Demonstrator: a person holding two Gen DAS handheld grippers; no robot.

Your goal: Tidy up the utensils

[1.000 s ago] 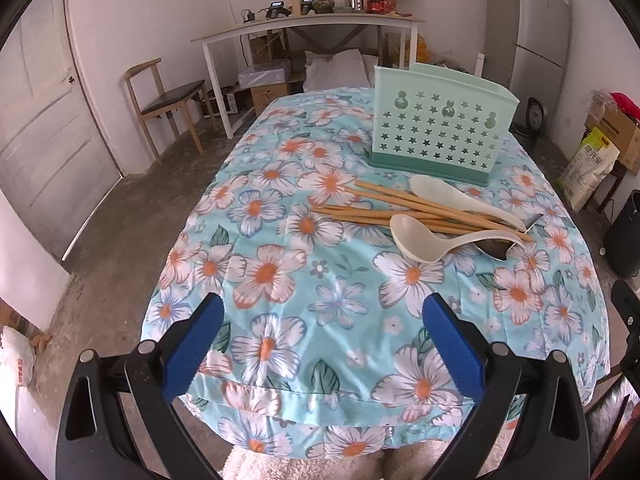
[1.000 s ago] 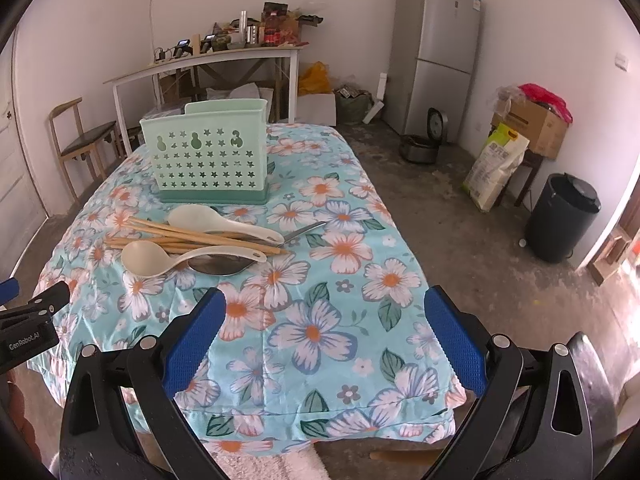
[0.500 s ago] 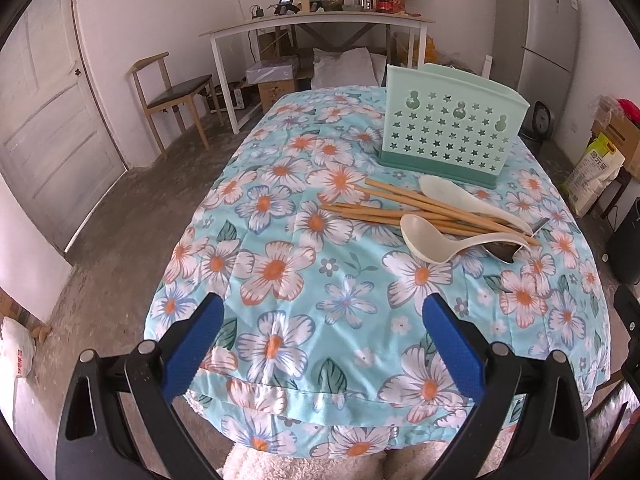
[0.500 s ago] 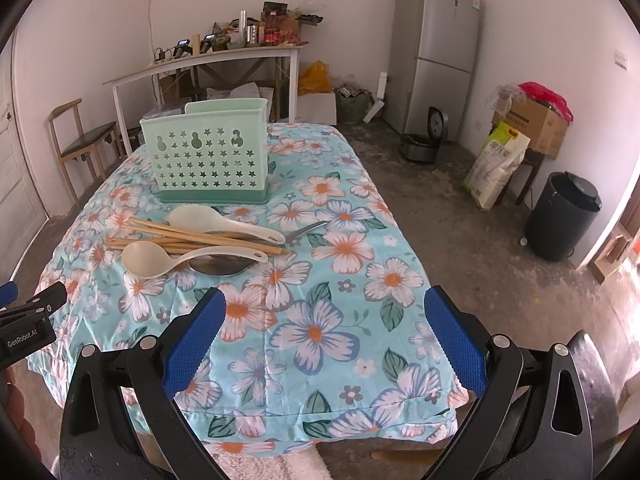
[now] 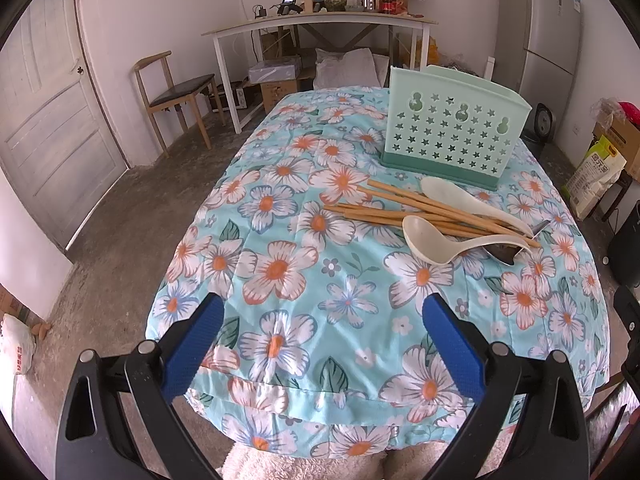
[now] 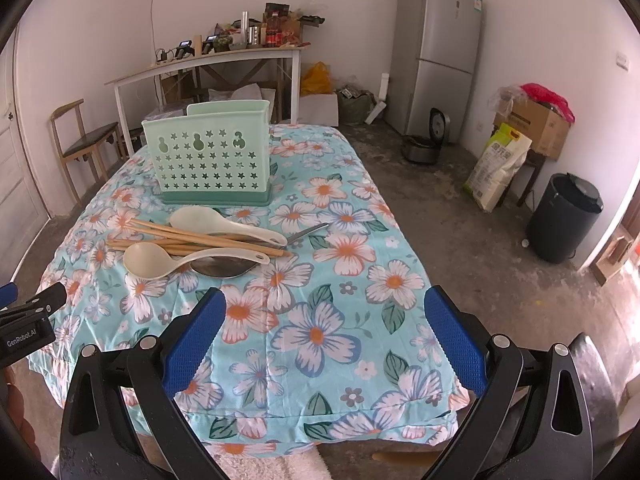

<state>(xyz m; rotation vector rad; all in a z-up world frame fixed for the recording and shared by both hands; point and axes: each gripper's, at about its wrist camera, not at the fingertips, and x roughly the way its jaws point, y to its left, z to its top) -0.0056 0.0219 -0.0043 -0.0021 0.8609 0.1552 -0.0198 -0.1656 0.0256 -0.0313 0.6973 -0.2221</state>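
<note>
1. Both grippers, left (image 5: 320, 340) and right (image 6: 322, 338), gape empty at the table's near edge.
2. Utensils (image 6: 200, 242) lie ahead-left of the right gripper, ahead-right of the left, long axes crosswise.
3. Holder (image 6: 210, 158) stands just beyond; neither gripper looks clearly nearer.

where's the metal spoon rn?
The metal spoon lies on the floral tablecloth at the near side of the utensil pile, left of centre in the right wrist view, its bowl partly under the cream ladle and the chopsticks.

"GenRobot.AI" – white print on black body of left gripper (image 6: 26, 320), seen at right wrist view's edge. Sack and fridge labels – too small to read.
</note>
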